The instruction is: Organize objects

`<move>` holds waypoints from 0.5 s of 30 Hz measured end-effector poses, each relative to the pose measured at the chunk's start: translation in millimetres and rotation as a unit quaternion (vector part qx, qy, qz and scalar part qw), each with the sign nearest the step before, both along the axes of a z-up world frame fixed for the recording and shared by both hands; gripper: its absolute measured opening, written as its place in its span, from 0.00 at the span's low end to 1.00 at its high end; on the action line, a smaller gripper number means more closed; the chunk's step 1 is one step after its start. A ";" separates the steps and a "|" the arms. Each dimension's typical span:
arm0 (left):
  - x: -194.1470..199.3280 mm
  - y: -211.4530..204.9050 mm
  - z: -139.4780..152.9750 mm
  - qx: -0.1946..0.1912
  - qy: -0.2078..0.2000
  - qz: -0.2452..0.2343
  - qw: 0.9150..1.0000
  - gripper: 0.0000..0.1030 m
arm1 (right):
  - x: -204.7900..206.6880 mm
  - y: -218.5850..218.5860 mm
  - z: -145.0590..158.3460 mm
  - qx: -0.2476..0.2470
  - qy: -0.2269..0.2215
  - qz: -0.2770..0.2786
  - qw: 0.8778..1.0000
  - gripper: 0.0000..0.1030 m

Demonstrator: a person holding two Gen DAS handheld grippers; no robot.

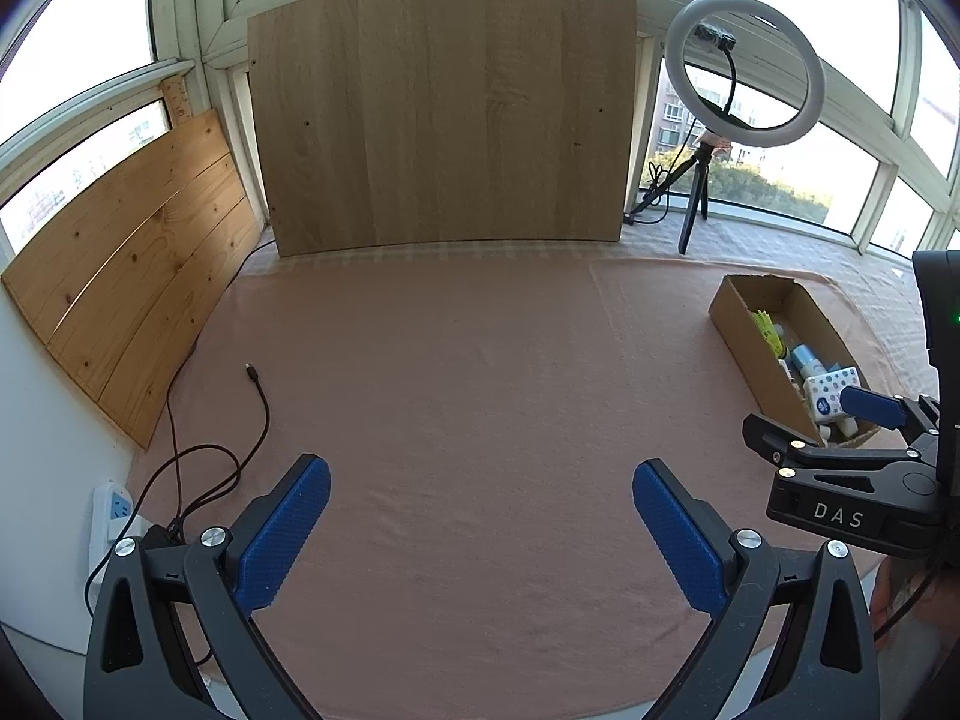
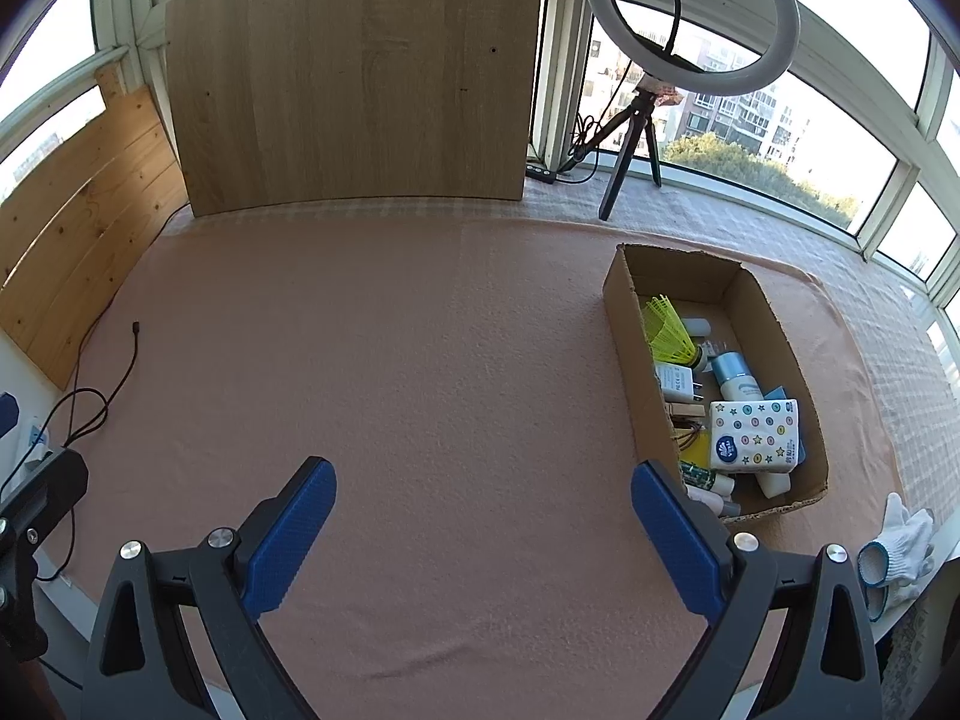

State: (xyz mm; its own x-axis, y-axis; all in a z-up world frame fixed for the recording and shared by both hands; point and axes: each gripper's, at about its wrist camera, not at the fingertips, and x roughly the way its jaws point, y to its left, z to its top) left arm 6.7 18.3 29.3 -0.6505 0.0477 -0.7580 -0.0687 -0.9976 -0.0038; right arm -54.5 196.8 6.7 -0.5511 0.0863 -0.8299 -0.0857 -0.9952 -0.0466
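We are holding the left tool (image 1: 480, 531) and right tool (image 2: 483, 534) spread wide and empty above the pink surface (image 2: 420, 360). The tissue pack (image 2: 755, 435) is lying inside the cardboard box (image 2: 624, 324); it looks light and soft, so we are favouring its long sides.

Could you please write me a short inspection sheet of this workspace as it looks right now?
Surface: pink cloth over the table, bare in the middle.
Job's things: cardboard box at the right holds a yellow shuttlecock, blue-capped bottle, tissue pack, white charger and small items.
Clutter: white gloves at the right edge.
Grippers: left gripper and right gripper both open, holding nothing.
Cables: black cable running from a power strip.
Surroundings: wooden boards, ring light on a tripod, windows.
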 end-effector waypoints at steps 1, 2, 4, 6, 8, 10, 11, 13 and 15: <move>0.2 0.2 -0.6 0.000 -0.001 0.000 1.000 0.99 | -0.1 0.1 -0.4 0.000 -0.001 0.000 1.000 0.94; 0.1 0.3 -1.0 0.000 -0.001 0.001 1.000 0.99 | -0.2 0.5 -0.6 0.000 -0.001 0.000 1.000 0.94; -0.6 -0.1 -1.6 0.001 -0.003 0.000 1.000 0.99 | -0.2 1.2 -1.1 0.000 -0.002 0.002 1.000 0.94; -1.6 0.4 -2.9 0.003 -0.005 0.000 1.000 0.99 | -0.4 1.4 -1.6 0.001 -0.003 0.002 1.000 0.94; -2.5 1.3 -4.0 0.004 -0.007 -0.003 1.000 0.99 | -1.0 2.0 -1.9 0.001 -0.004 0.001 1.000 0.94; -2.9 2.1 -5.1 0.006 -0.005 -0.009 1.000 0.99 | -1.8 2.6 -2.5 0.001 -0.005 0.001 1.000 0.94; -1.8 2.6 -5.3 0.007 0.000 -0.011 1.000 0.99 | -2.3 3.0 -2.9 0.001 -0.006 0.001 1.000 0.94; -0.5 5.7 -6.1 0.002 0.006 -0.016 1.000 0.99 | -2.8 4.0 -3.5 0.002 -0.006 0.001 1.000 0.94; -1.5 7.1 -7.6 0.000 0.007 -0.013 1.000 0.99 | -3.4 5.5 -4.2 0.002 -0.007 0.000 1.000 0.94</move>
State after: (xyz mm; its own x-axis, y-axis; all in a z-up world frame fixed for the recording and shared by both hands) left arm 5.2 25.5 21.7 -0.6591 0.0636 -0.7494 -0.0940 -0.9956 -0.0019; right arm -57.9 202.4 2.5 -0.5387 0.0892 -0.8378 -0.0848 -0.9951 -0.0514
